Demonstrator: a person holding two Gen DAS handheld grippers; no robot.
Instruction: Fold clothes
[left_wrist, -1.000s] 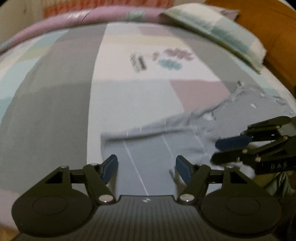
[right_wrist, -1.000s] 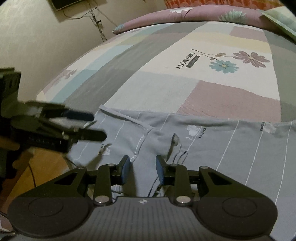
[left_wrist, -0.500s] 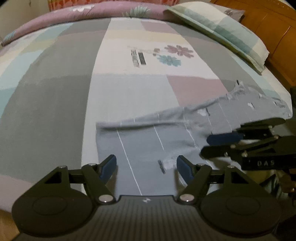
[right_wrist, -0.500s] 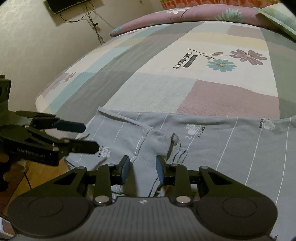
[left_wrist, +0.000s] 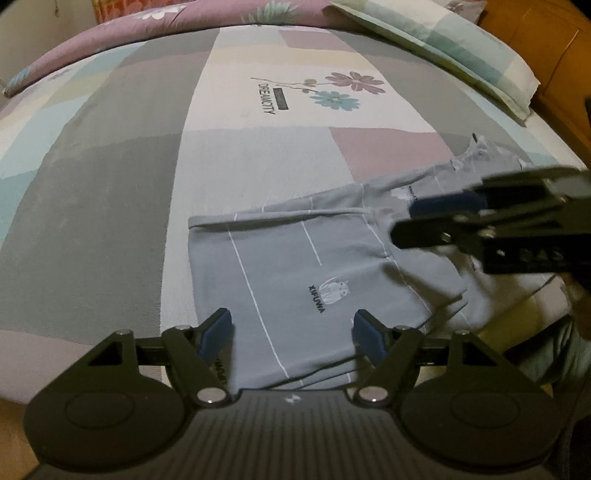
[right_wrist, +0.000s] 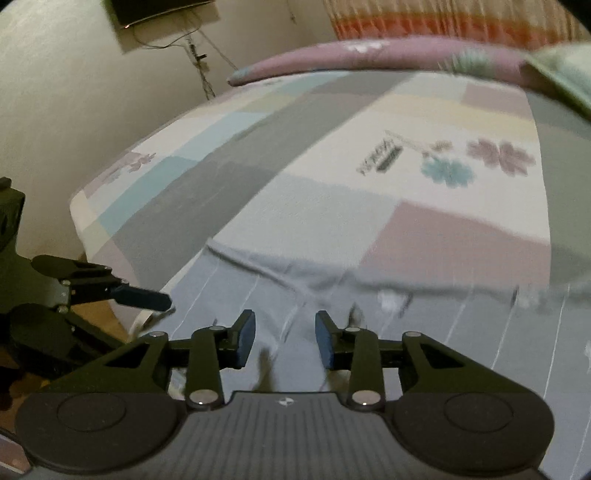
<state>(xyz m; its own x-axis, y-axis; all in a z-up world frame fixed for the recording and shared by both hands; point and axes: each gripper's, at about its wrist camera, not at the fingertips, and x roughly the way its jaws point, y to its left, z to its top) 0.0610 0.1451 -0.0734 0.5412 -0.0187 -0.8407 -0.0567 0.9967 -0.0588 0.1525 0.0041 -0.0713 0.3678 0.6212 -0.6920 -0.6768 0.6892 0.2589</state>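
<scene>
Both handheld grippers close in on the grey, white-pinstriped cotton garment over the last second, and its printed "XIFUWA" logo, earlier out of the left wrist view, now sits between the left tool's fingers. Nearest the lens, the left gripper hovers low over the garment's near portion by the near edge of the bed, its blue pads spread wide with nothing between them but the cloth lying below. Just beyond, the right gripper shows a narrower gap, also empty, poised above the crease where the garment's two sections meet; its view is smeared by motion, so whether the tips touch the fabric cannot be told. The garment lies spread across the near part of the patchwork bedsheet, one section running towards the bed's right edge and part of it hanging over the near edge. Farther off, the sheet's flower print and a striped pale-green pillow at the far right corner lie well clear. Judged from this, both tools are being set for a grasp; how many folds the garment already carries cannot be settled.
</scene>
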